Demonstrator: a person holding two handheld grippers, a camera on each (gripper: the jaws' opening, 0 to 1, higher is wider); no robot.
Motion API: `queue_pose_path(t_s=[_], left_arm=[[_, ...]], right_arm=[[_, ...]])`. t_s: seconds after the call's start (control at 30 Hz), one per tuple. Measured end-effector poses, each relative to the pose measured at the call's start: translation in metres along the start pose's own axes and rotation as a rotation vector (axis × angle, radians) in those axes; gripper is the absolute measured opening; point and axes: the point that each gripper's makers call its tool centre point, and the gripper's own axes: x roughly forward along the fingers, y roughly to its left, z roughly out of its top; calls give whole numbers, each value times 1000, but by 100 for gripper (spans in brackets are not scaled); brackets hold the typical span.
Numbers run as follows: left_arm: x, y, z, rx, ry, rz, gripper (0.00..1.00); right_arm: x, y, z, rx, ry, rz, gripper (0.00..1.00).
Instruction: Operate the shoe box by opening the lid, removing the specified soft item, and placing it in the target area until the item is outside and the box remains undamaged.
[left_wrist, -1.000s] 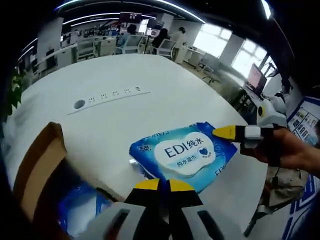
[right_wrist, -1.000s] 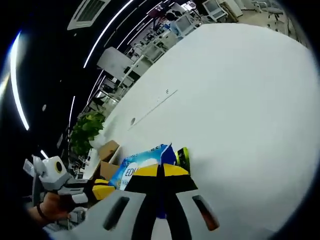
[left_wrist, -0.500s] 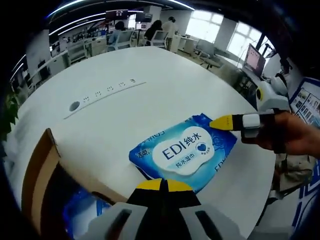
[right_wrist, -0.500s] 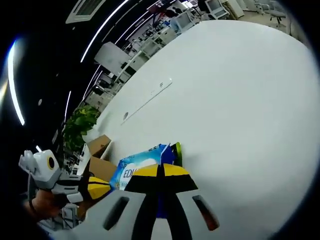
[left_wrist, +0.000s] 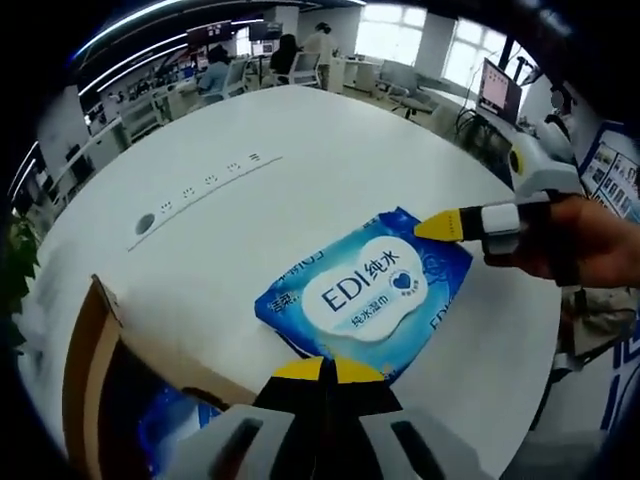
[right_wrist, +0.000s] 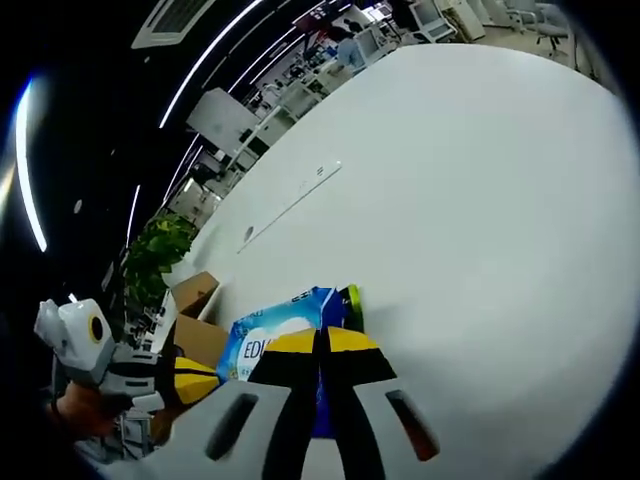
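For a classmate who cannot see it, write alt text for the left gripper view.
A blue wet-wipes pack lies on a white table, pinched at opposite edges by the shut left gripper and the right gripper. An open cardboard shoe box sits lower left.

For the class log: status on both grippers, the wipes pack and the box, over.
Right gripper shut on wipes pack, pack flat on white table. Left gripper shut at pack's near edge. Shoe box open beside it. Nothing blocking.
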Motion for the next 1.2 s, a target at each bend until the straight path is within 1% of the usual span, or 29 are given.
queue_pose_path(t_s=[0.17,0.27,0.37,0.43,0.6,0.8,0.87,0.93,1.0,1.13,1.2], left_arm=[[-4,0,-7,12,11,3,0],[-7,0,-13,5,14,0,1],[-10,-1,-17,-16,15,2,0],[-12,-1,-21,-13,22,5,0],[-17,-3,-30,-32,26,-4,0],[-24,-7,-40,-49,29,-14,0],[-26,-7,-44,-46,29,-7,0],[-29,-7,-48,-51,22,-3,0],[-31,-8,-51,-54,23,-2,0],[-34,-8,-58,-65,29,-7,0],[-38,-8,-64,-71,31,-5,0]], right_arm=[[0,0,-2,-1,-2,-3,0],[0,0,-3,10,-4,-12,1],[-2,0,-6,1,-13,-15,2],[-3,0,-7,2,-17,-18,3],[-10,2,-6,14,-34,-25,4],[-20,2,-3,13,-49,-32,2],[-23,5,-3,3,-55,-22,2],[-25,7,-6,-10,-50,-17,3],[-29,7,-13,-14,-38,-22,4],[-37,10,-19,-6,-42,-22,3],[-41,12,-20,-10,-45,-19,3]])
